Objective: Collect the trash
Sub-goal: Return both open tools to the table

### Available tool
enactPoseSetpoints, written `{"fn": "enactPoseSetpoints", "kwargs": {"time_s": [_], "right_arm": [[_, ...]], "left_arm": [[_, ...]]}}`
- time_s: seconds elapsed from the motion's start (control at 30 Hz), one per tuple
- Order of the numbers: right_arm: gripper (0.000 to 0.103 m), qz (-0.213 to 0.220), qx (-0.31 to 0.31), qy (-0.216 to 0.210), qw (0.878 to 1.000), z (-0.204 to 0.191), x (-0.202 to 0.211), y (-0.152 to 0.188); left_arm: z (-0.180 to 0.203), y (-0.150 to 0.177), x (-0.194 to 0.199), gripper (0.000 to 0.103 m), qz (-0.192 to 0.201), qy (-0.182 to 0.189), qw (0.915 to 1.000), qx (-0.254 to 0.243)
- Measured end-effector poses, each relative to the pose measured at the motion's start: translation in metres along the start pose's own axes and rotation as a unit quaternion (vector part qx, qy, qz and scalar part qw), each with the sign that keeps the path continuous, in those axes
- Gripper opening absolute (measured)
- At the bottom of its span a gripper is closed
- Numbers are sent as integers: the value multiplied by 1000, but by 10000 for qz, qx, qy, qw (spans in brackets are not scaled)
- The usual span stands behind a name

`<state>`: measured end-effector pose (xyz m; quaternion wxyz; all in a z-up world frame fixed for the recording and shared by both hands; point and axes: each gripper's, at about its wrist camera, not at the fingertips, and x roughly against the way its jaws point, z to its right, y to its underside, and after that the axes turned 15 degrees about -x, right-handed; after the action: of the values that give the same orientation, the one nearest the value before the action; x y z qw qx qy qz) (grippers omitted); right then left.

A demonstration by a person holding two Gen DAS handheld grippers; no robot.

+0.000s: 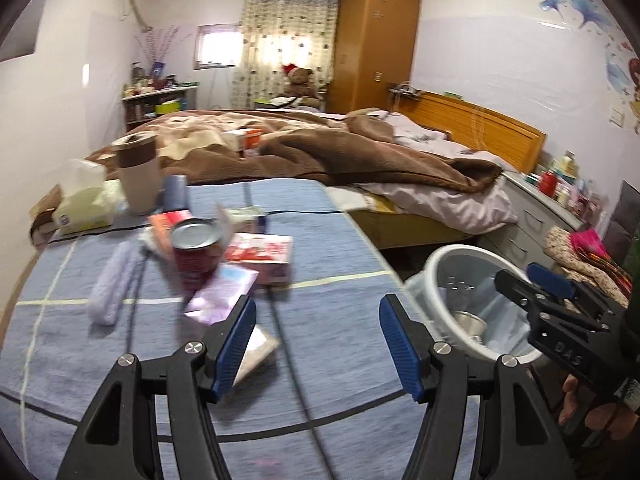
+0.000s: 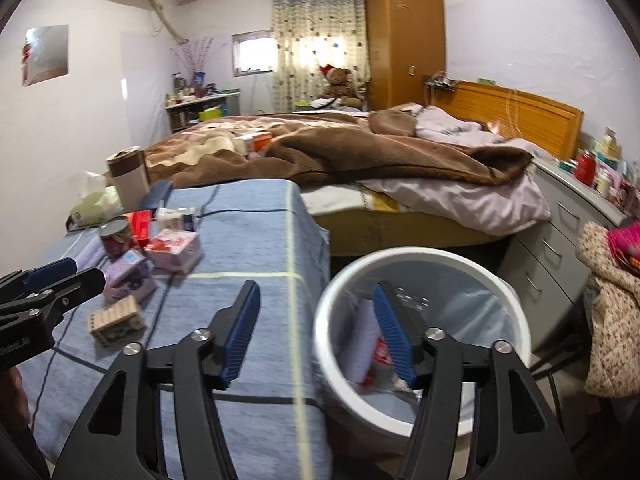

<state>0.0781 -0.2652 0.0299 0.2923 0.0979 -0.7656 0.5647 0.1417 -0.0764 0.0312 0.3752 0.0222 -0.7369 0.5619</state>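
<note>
Right tongs (image 2: 316,332) view alone shows binned wrapper (image 2: 366,344).

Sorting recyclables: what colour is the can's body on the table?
Dark red can, silver top; clearest in the right wrist view.

Daylight glows through the curtain (image 1: 286,40), blown out at its middle; near items smear with motion blur; fisheye edges bend dark.

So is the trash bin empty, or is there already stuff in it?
Not empty. The white bin already holds a red-and-white wrapper and a pale flat piece; the left wrist view also shows a metal can at its bottom.
</note>
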Motion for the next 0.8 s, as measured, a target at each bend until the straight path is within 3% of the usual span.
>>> {"fn": "enactPoseSetpoints", "kwargs": {"time_s": [0.5,0.8], "right_arm": [[65,-59,429,-567,9975,-60,-14,4],[65,-542,542,-1019,9918,-90,-50,11]], "left_arm": [[-74,23,9,68,-173,-616,9972,388],[-116,32,-3,68,-408,-819,9937,646]]}}
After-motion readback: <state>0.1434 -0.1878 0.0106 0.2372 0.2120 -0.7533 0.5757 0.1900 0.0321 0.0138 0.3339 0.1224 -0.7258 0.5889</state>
